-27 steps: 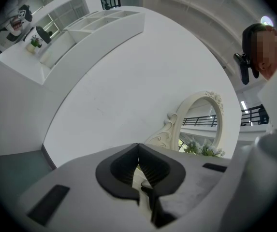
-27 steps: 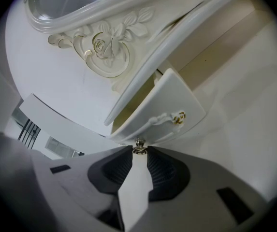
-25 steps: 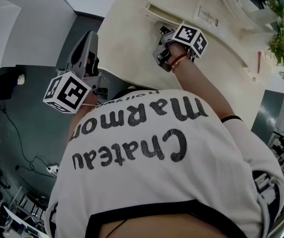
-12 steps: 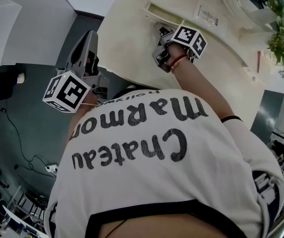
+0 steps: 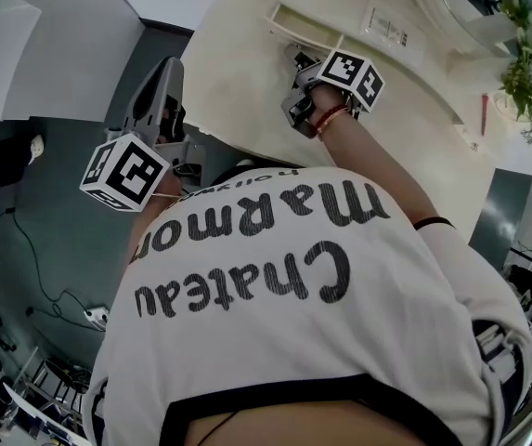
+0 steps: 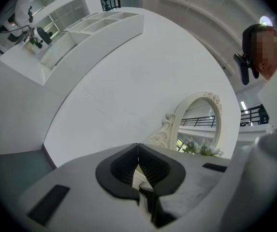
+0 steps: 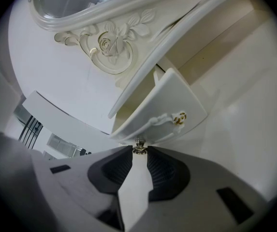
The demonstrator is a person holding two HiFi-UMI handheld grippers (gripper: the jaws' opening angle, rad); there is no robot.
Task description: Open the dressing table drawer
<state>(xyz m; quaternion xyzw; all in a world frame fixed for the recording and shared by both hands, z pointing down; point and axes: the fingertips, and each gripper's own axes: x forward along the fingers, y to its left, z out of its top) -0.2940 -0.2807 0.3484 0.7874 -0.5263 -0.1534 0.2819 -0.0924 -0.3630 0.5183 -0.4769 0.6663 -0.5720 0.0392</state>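
**Little drawer out of its slot, right gripper on the knob**

So the drawer (image 7: 163,105) is the small cream one with the gold trim. It sits on top of the dressing table desk (image 5: 238,91), just below the carved rose (image 7: 107,45) on the mirror frame. It's pulled partway out: in the right gripper view the front stands clear of the unit with a shadowed gap behind it, and from the head view you can look down into the open tray.

The right gripper (image 7: 138,152) has its fingers (image 7: 165,170) clamped on the drawer's small metal knob (image 7: 138,147), which is pinched right at the tips. The gripper is angled down a bit toward the desk.

The left gripper (image 6: 138,151) is off doing nothing, well apart from the drawer, out past the desk edge over the grey floor (image 5: 52,221). Its fingers (image 6: 121,170) are pressed together at the tips with nothing held. It points level, with the oval mirror (image 6: 196,120) ahead of it.

There are flowers (image 5: 530,72) at the far right of the desk. The person's white printed shirt (image 5: 293,295) fills the lower half of the head view.
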